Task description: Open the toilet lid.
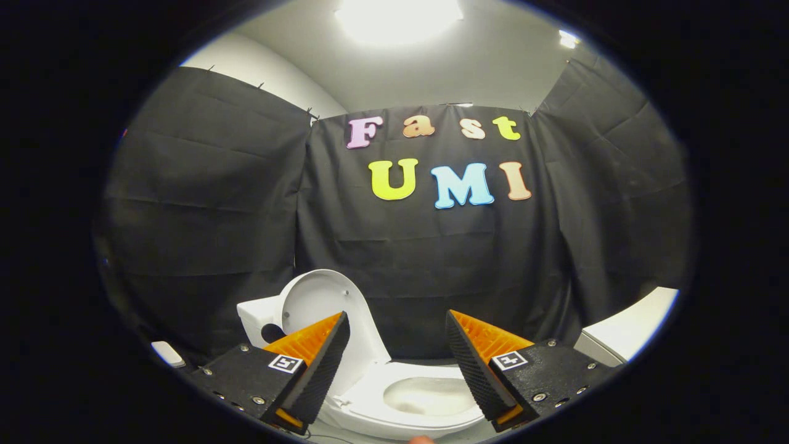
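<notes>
while hand-held gripper (397, 327) gapes, toilet lid (320, 302) upright beyond.

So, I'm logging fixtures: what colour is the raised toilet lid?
White, plain; the gripper view shows the toilet lid upright beyond the open gripper.

Glaring ceiling light (397, 17) overhead, dim booth, strong fisheye curving.

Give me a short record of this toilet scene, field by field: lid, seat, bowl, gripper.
lid: toilet lid raised, standing upright beyond one finger
seat: toilet seat down, ringing the bowl
bowl: toilet bowl uncovered, seen between the fingers
gripper: gripper open, fingers apart, holding nothing, above the toilet's front
task state: lid looks already open
</notes>
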{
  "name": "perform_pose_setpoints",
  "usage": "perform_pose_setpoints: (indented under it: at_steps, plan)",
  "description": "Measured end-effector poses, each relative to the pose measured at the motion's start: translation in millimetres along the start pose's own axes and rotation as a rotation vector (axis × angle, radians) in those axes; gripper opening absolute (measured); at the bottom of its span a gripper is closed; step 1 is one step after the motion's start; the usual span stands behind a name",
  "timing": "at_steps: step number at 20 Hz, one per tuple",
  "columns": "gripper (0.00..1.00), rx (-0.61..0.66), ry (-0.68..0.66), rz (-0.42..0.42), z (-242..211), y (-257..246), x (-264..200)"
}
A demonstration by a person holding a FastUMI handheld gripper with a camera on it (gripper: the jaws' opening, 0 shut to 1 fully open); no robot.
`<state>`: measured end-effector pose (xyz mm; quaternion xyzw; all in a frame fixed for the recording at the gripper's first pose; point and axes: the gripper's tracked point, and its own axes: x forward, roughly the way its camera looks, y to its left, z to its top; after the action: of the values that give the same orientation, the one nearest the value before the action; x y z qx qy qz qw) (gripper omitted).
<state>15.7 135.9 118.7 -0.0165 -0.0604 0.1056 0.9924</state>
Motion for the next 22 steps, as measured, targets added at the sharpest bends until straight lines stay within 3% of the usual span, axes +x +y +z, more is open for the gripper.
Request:
perform_pose_setpoints:
  at_steps: [22]
  plan:
    - [0.96, -0.026, 0.02, -0.096, -32, -46, -18]
